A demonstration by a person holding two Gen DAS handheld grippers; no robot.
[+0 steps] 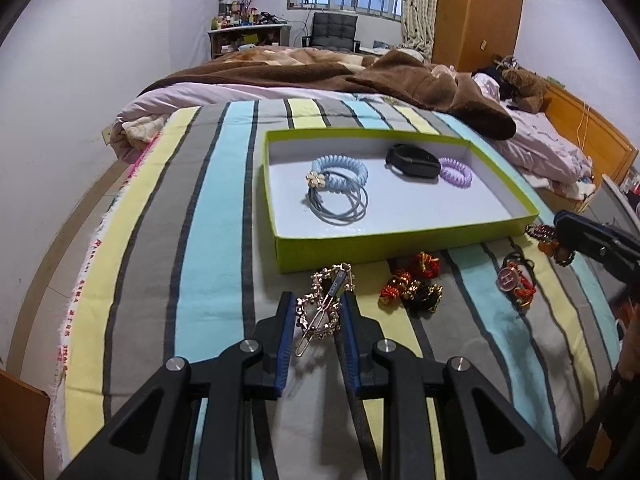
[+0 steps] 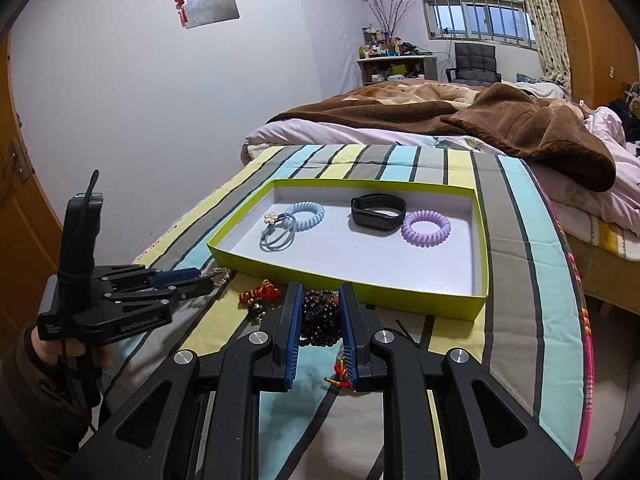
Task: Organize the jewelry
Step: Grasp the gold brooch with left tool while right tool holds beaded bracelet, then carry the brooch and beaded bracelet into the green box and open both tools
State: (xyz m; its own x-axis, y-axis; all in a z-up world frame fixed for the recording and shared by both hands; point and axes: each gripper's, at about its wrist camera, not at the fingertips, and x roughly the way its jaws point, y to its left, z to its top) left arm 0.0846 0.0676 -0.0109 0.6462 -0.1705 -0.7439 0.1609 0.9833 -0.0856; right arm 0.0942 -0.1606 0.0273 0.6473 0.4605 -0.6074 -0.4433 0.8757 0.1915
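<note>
The left gripper [image 1: 318,312] is squeezed on a gold chain bracelet [image 1: 320,304] with a gold hair clip [image 1: 316,326] lying in it, and both sit between its blue pads. The right gripper [image 2: 320,316] is clamped on a dark red bead bracelet [image 2: 318,320] with a little red tassel [image 2: 340,372] hanging by its right pad. Both bundles are near the front wall of the green box [image 1: 384,246], on the striped blanket [image 1: 216,240] of the bed. Inside the box there are already a blue coil hair tie [image 1: 340,172], some thin gray hair ties [image 1: 340,208] with a small flower [image 1: 316,180], a black wristband [image 1: 412,160] and a purple coil hair tie [image 1: 456,176]. Left out on the blanket are a red and gold knot charm [image 1: 412,284] and a pink round charm bracelet [image 1: 514,280]. To do this step well, I think each gripper should lift its bundle high enough to clear the box wall, go over a bare white spot, and only then let go, so nothing catches on the rim. The clip may slip out of the chain, so the lift should be slow. Both grippers tip down toward the bed, side by side, and a hand [image 2: 80,350] in a dark sleeve holds the left one from below.
</note>
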